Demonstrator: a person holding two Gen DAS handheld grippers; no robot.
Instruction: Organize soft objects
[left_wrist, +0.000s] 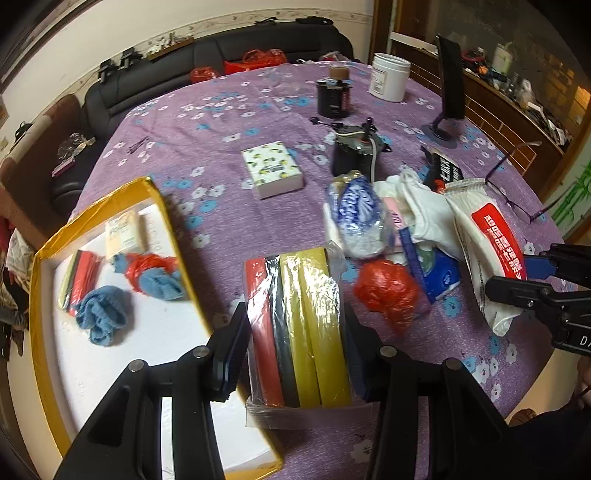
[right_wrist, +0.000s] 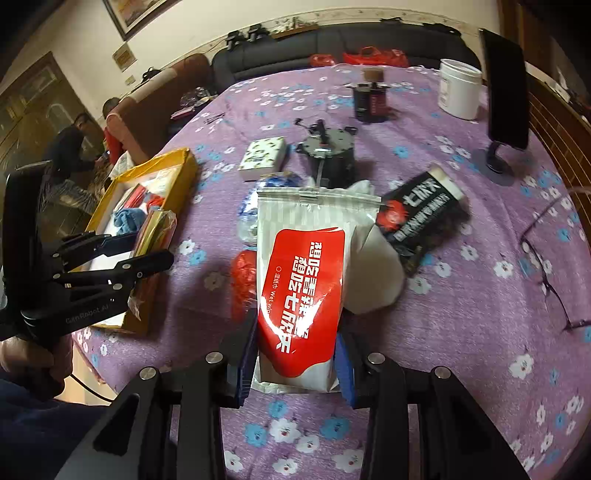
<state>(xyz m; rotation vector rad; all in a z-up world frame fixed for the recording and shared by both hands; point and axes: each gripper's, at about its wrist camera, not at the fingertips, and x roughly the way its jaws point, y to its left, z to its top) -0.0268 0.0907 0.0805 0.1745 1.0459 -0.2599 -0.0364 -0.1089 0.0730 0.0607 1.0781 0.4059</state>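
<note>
**Both hand-held grippers loaded above the counter**

The left hand-held gripper (left_wrist: 295, 347) is closed on a clear-wrapped pack of coloured cloths (left_wrist: 297, 332), red, dark and yellow strips being seen through the film; the pack is pinched at its sides between the two pads. In the right wrist view the same pack (right_wrist: 155, 232) is seen held beside the yellow-rimmed box (right_wrist: 162, 162). The right hand-held gripper (right_wrist: 295, 354) is clamped on a white wet-wipe packet with a red label (right_wrist: 303, 291), gripped near its lower end, the sealed top pointing away from the camera.

Just left of the left hand-held gripper the open box (left_wrist: 99, 206) is found on the counter (left_wrist: 207, 110), which is covered with a purple flowered cloth. Inside the box, blue cloths (left_wrist: 101, 317), a red plastic bag (left_wrist: 147, 269), a second striped pack (left_wrist: 79, 278) and a pale packet (left_wrist: 123, 232) are laid.

Between the two grippers a heap is seen: a red crumpled bag (left_wrist: 386, 291), a blue tissue pack (left_wrist: 436, 269), white fabric (left_wrist: 424, 210) and a blue-and-white wrapped roll (left_wrist: 356, 214). Farther off, a small lemon-patterned box (left_wrist: 271, 170), a black snack packet (right_wrist: 421, 218), spectacles (right_wrist: 546, 266) and a white tub (left_wrist: 389, 75) are set well apart.
</note>
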